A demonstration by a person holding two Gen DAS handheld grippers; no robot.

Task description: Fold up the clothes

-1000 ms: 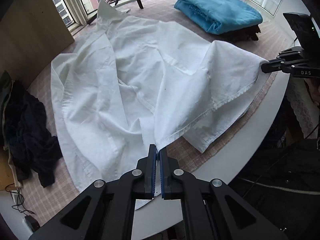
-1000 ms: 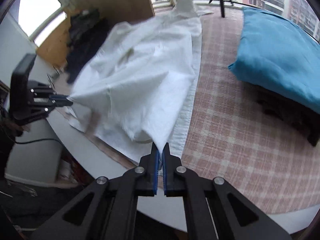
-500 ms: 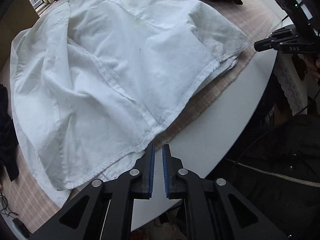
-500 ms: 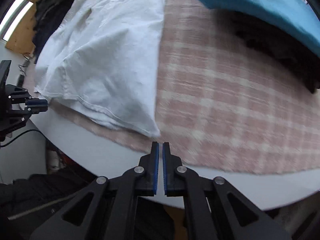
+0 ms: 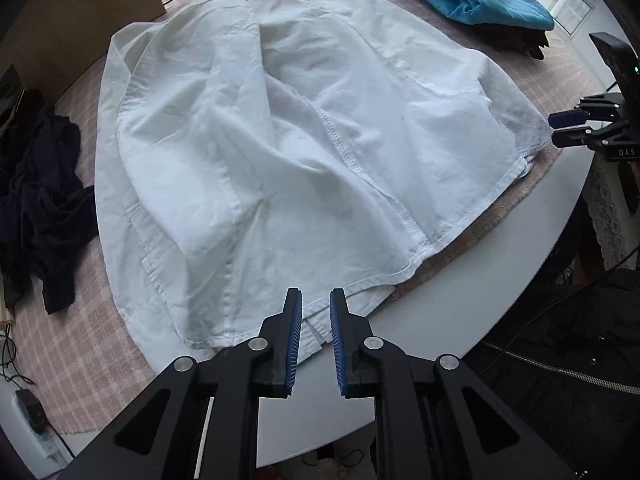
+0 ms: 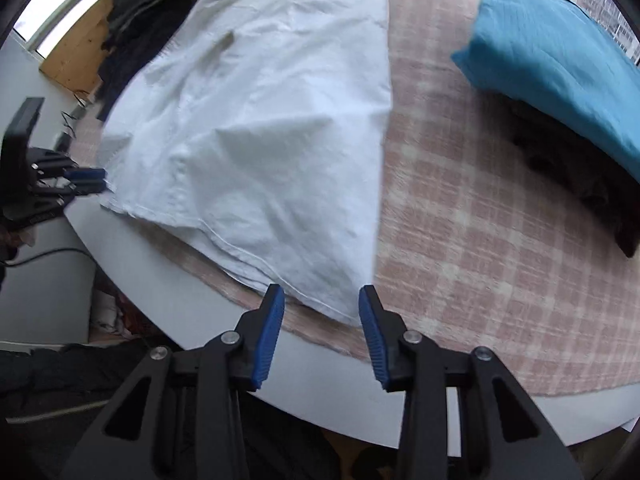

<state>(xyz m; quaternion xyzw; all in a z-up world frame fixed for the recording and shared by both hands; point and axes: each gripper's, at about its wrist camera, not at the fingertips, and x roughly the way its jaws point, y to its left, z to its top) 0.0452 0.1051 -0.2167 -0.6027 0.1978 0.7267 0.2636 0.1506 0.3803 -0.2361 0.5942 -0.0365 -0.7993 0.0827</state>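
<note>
Careful: both your left tool and right tool gape empty at the near hem of the white shirt, spread rumpled on the desk. Pinching one layer could drag wrinkles into the fold.

Both grippers let go — white shirt now lies flat, jaws parted.

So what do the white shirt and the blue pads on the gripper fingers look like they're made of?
White shirt: likely thin woven cotton, matte; it creases softly and shows stitched hems. Left gripper finger pads: probably rubber or soft plastic, matte blue with fine ridges.
</note>
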